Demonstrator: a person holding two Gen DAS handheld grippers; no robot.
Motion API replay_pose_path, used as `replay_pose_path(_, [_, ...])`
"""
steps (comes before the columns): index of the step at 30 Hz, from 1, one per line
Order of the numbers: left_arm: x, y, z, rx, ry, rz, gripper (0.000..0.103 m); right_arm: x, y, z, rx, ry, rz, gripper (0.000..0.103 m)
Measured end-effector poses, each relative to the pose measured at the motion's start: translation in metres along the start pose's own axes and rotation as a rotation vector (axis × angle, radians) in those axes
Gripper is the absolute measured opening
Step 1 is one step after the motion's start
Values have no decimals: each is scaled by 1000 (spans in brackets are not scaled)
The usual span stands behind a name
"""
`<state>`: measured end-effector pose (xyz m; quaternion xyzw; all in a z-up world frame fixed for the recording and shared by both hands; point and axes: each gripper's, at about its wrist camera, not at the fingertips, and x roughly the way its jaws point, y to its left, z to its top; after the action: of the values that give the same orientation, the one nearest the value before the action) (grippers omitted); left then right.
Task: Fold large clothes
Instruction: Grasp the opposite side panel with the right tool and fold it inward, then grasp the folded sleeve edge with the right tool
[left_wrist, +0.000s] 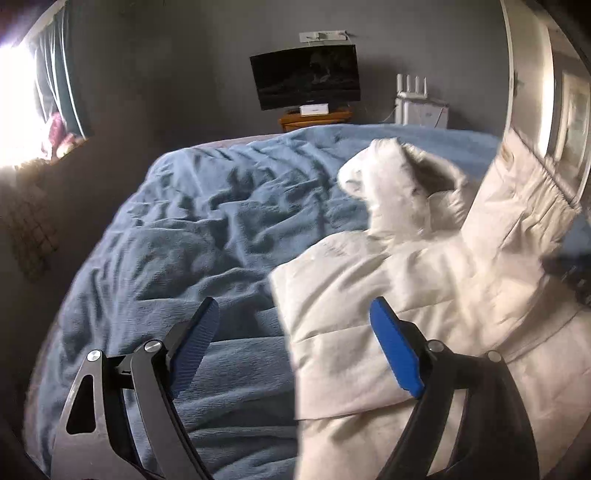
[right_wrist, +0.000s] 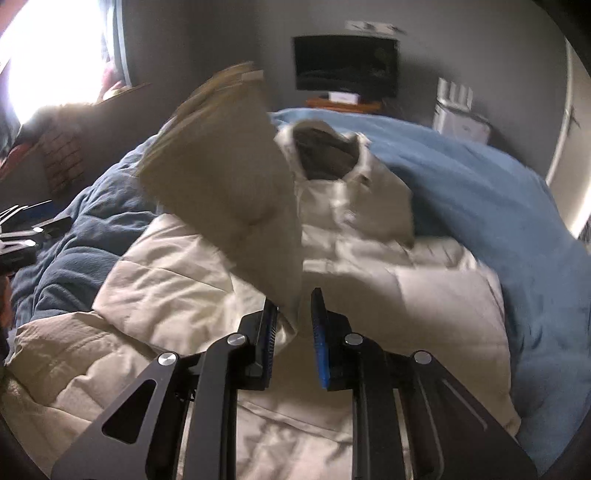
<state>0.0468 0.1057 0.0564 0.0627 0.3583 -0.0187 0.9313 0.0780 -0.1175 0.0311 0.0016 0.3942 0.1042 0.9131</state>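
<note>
Blue blanket (left_wrist: 207, 229) spread rumpled across the bed. Beyond its far edge, against the grey wall (left_wrist: 166, 74), a dark television (left_wrist: 304, 75) standing on a wooden stand (left_wrist: 314, 120), with a small white box (left_wrist: 314, 109) under the screen. Right of that, a white router (left_wrist: 410, 86) with upright aerials, set on a white unit (left_wrist: 423, 114). At far left, a bright window (left_wrist: 14, 99) with a dark curtain (left_wrist: 61, 74) beside it.

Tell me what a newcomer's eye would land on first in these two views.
A cream padded jacket sprawls over the blue blanket, fur-edged hood towards the far wall. The right hand-held gripper pinches its sleeve up mid-air. The left hand-held gripper hangs open above the jacket's edge.
</note>
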Motion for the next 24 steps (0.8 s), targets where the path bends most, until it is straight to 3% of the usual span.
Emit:
replay_pose_path(5, [28, -12, -10, -119, 66, -213, 82, 13, -26, -17, 55, 39, -44, 16])
replay_pose_path(9, [63, -38, -33, -15, 147, -157, 73, 30, -48, -30, 125, 97, -29, 16])
replay_pose_path(12, [86, -41, -44, -13, 234, -165, 69, 39, -60, -37, 176, 134, 10, 16])
replay_pose_path(14, [90, -34, -46, -44, 246, -177, 69, 40, -67, -40, 220, 157, 53, 17])
replay_pose_path(17, [87, -24, -47, -87, 233, -194, 69, 34, -79, -45, 260, 177, 94, 27])
replay_pose_path(19, [86, -23, -48, -92, 229, -195, 69, 29, -88, -48, 276, 180, 71, 51])
replay_pose_path(24, [85, -32, -48, -55, 226, -189, 70, 19, -123, -50, 367, 146, 11, 55])
